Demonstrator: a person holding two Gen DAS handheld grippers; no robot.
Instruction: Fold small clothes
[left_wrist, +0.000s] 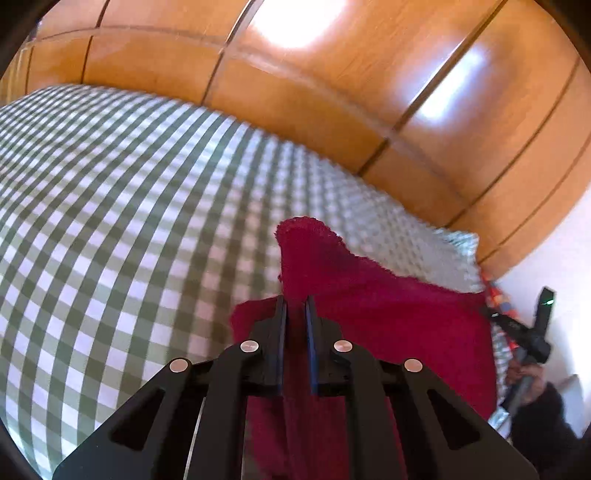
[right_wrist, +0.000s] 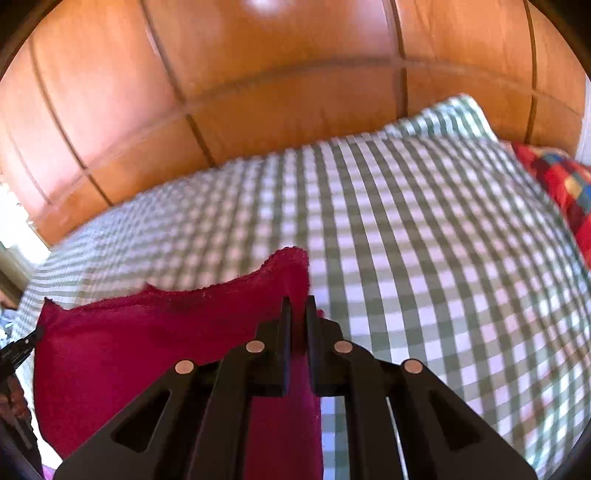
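Note:
A crimson red cloth (left_wrist: 376, 306) is stretched above the checked bed cover, held at two corners. My left gripper (left_wrist: 295, 301) is shut on the cloth's left corner, with a tip of fabric sticking up past the fingers. In the right wrist view the same red cloth (right_wrist: 147, 343) spreads to the left, and my right gripper (right_wrist: 298, 301) is shut on its right corner. The right gripper (left_wrist: 532, 332) also shows at the far right of the left wrist view, with a hand on it. The left gripper's tip (right_wrist: 22, 347) shows at the left edge of the right wrist view.
A green-and-white checked bed cover (left_wrist: 129, 221) fills the surface below. A glossy wooden headboard (right_wrist: 258, 92) stands behind it. A red, blue and yellow patterned cushion (right_wrist: 561, 184) lies at the right edge. A pale wall (left_wrist: 554, 266) is at the right.

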